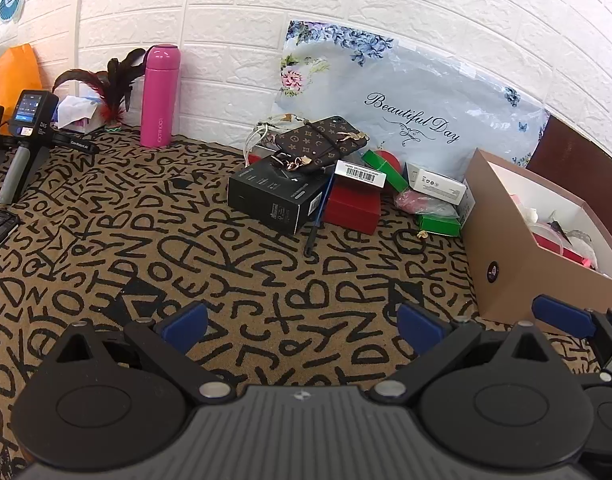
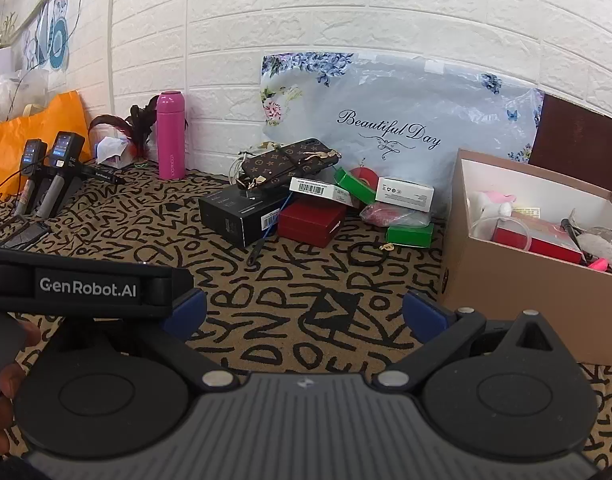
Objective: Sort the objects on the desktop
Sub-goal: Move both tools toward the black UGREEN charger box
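Left gripper (image 1: 302,326) and right gripper (image 2: 304,316) both spread wide, empty, low over letter-patterned worktop (image 1: 186,248). Pile near wall: black box (image 1: 274,194), brown phone case (image 1: 319,142) on top, red box (image 1: 351,206), green boxes. Cardboard box (image 2: 517,276) right of pile, partly filled.

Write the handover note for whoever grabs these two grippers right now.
Left gripper: open, empty, low over the lettered cloth.
Right gripper: open, empty, beside the cardboard box.
Unsorted pile by the wall: black box, patterned phone case lying on it, red box, barcoded white box, second white box, green boxes, pink bagged item, blue-handled tool.
Done: the cardboard box already holds several items, including a plush toy.
Left: the whole pile. Pink bottle stands apart at the wall.
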A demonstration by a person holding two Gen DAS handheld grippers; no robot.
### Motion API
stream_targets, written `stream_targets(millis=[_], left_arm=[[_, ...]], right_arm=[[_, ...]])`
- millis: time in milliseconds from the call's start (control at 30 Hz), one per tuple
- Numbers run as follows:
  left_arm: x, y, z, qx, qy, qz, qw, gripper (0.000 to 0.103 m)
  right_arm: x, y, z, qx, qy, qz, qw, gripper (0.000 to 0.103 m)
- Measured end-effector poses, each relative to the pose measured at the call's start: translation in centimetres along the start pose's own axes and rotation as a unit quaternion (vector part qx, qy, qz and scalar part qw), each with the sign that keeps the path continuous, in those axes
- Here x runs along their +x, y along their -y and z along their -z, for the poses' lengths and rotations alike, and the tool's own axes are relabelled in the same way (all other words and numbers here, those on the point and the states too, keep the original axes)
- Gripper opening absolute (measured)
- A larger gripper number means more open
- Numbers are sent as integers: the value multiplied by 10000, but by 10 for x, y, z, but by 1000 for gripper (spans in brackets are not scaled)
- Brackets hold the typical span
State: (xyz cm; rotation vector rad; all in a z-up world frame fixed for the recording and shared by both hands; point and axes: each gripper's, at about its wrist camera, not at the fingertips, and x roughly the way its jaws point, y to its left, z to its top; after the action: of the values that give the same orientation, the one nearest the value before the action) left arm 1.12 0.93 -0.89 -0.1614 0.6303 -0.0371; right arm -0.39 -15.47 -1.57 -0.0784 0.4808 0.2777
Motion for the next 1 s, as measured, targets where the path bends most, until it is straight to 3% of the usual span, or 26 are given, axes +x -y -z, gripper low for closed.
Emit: stream_targets(millis=[500,733,1000], left_arm=[[23,-12,-8,-5,-120,3,9999,103],[41,-28,-30,-90,54,50,9999,103],[82,-39,-53,4,-7,178,9998,102]], right_arm=[[25,-3,-2,2,-179,-80,9998,101],[50,-8,-4,-33,-339,-122,9993,101],[95,-20,-11,-49,-507,-306,9982,101]])
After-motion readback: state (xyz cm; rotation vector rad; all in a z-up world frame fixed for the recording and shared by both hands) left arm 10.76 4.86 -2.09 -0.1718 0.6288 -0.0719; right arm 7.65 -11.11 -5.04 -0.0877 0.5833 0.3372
